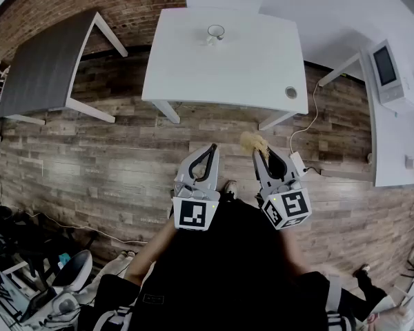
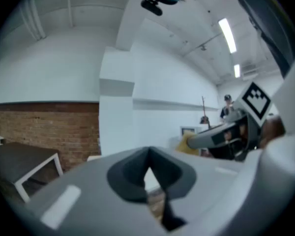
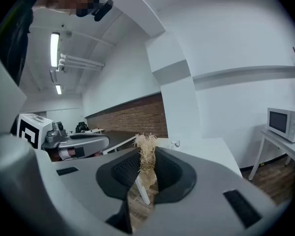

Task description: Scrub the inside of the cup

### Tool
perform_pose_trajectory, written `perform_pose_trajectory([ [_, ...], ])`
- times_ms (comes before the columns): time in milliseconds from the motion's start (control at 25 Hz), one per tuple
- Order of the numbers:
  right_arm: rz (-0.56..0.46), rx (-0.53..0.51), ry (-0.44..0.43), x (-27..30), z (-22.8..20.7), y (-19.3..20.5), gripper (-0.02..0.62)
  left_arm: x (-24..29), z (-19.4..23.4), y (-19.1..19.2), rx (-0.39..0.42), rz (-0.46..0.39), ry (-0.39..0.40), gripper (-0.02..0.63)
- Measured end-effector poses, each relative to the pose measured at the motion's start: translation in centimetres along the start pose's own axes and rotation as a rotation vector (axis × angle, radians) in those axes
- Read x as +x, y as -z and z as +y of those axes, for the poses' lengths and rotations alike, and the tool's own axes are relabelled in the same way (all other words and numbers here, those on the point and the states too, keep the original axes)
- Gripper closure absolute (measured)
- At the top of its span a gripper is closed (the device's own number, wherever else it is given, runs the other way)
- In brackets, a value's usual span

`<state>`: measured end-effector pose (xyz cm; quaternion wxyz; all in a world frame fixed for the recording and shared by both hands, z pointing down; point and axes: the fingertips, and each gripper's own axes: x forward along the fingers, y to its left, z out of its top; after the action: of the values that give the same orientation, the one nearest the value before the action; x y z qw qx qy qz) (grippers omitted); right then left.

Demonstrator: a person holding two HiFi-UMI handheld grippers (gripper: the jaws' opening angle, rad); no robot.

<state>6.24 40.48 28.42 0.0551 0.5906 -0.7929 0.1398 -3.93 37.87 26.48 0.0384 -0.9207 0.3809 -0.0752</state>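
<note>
At twelve o'clock in the head view, the cup [image 1: 215, 32], small, round-rimmed and apparently clear, stands upright on the smooth white table [image 1: 248, 67]. Both grippers sit well apart from it toward six o'clock, so scrubbing is judged not yet begun. Left gripper view: the left gripper [image 2: 148, 156] has its dark pads pressed together on nothing. Right gripper view: the right gripper [image 3: 146, 173] pinches a scrubber [image 3: 146, 149] of coarse, straw-coloured fibre, frayed at the top. The next move likely calls for approaching the table, opening the left jaws to steady the cup, then lowering the scrubber into its mouth.
</note>
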Motion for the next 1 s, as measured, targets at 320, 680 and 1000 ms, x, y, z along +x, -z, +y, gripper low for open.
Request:
perform_pose_trajectory([
  [320, 0.001, -0.003, 0.0, -0.7, 0.1, -0.2, 0.534, -0.3, -0.7, -0.4, -0.005, -0.001, 0.003, 0.603],
  [680, -0.015, -0.029, -0.012, -1.6, -0.9, -0.5, 0.532, 0.4, -2.4, -0.2, -0.007, 0.015, -0.006, 0.603],
  [1000, 0.006, -0.043, -0.058, -2.4, -3.7, -0.1, 0.534, 1.5, -4.3, -0.5, 0.005, 0.026, -0.068, 0.603],
])
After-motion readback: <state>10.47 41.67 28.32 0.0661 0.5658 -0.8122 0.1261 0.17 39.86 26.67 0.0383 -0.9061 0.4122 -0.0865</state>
